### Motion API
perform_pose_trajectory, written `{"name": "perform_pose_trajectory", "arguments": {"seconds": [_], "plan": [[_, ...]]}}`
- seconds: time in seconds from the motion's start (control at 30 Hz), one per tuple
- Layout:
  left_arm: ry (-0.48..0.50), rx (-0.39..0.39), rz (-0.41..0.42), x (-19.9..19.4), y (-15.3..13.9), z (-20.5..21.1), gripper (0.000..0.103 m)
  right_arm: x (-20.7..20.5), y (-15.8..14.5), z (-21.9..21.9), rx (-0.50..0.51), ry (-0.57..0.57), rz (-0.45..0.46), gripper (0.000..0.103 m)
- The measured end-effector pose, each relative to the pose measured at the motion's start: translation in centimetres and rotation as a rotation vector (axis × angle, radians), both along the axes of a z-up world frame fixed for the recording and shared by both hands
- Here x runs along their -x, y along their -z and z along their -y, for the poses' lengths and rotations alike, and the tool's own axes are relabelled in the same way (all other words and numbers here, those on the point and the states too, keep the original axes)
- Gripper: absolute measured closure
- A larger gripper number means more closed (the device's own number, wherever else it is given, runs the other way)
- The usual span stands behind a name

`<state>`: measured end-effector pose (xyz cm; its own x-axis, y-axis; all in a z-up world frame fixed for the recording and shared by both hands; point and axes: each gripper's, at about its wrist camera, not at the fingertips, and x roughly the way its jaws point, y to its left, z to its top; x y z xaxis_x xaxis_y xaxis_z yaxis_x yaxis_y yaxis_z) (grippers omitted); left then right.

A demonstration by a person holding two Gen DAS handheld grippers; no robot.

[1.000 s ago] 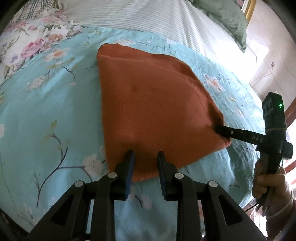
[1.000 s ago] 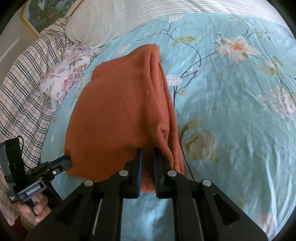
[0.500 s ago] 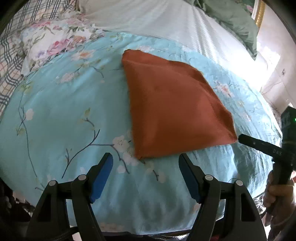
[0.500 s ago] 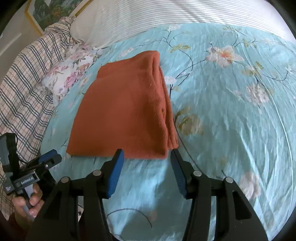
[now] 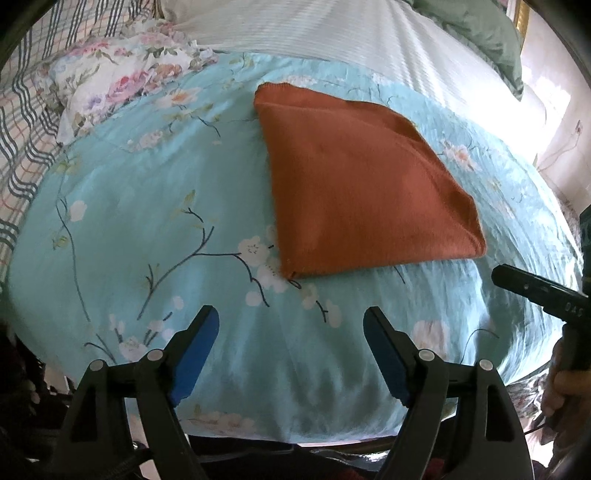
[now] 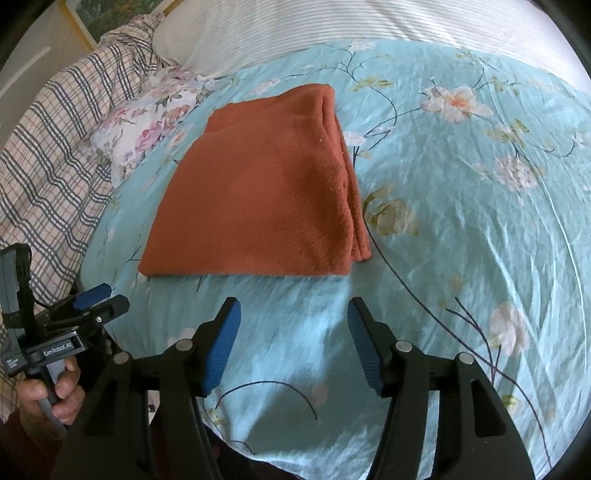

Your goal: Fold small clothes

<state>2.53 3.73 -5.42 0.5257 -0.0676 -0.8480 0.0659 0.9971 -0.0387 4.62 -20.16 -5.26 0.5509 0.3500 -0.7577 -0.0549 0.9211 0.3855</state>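
A rust-orange cloth (image 5: 362,192) lies folded flat on the turquoise floral bedspread (image 5: 140,206); in the right wrist view the folded cloth (image 6: 258,195) shows stacked layers along its right edge. My left gripper (image 5: 291,317) hangs back from the cloth's near corner, its jaws still opening, with nothing between the blue pads. My right gripper (image 6: 293,308) stands just short of the cloth's near edge, jaws also opening and empty. The left gripper (image 6: 96,306) shows at the left of the right wrist view, held by a hand. One finger of the right gripper (image 5: 535,290) enters the left wrist view.
A floral pillow (image 5: 110,81) and a checked blanket (image 6: 55,147) lie at the left. A white striped sheet (image 5: 332,33) covers the far side, with a green pillow (image 5: 476,26) at the back right. The bed's near edge runs just below both grippers.
Both grippers were shut on the cloth's near edge a second ago. They have let go, spread wide and pulled back toward the bed's edge; the cloth stays flat.
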Motion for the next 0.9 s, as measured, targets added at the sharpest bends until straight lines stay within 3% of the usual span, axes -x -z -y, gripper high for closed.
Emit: {"name": "perform_pose_trajectory", "arguments": {"seconds": [0.17,0.33,0.63,0.9], "plan": [[0.011,-0.075,0.07,0.6,-2.9,0.5,0.021,0.7,-2.4,-0.4,0.027,-0.033,0.046,0.018],[0.04,-0.11,0.093,0.4,-4.5,1.1,0.016,1.1,-4.0,-0.8,0.085,-0.052,0.095,0.008],[0.027,-0.166,0.045,-1.1,-1.9,1.3,0.016,-0.1,-1.7,-1.0,0.085,-0.066,0.036,0.007],[-0.04,-0.214,0.03,-3.9,-1.4,0.6,0.016,-1.4,-1.7,-1.3,0.096,-0.084,0.041,0.007]]}}
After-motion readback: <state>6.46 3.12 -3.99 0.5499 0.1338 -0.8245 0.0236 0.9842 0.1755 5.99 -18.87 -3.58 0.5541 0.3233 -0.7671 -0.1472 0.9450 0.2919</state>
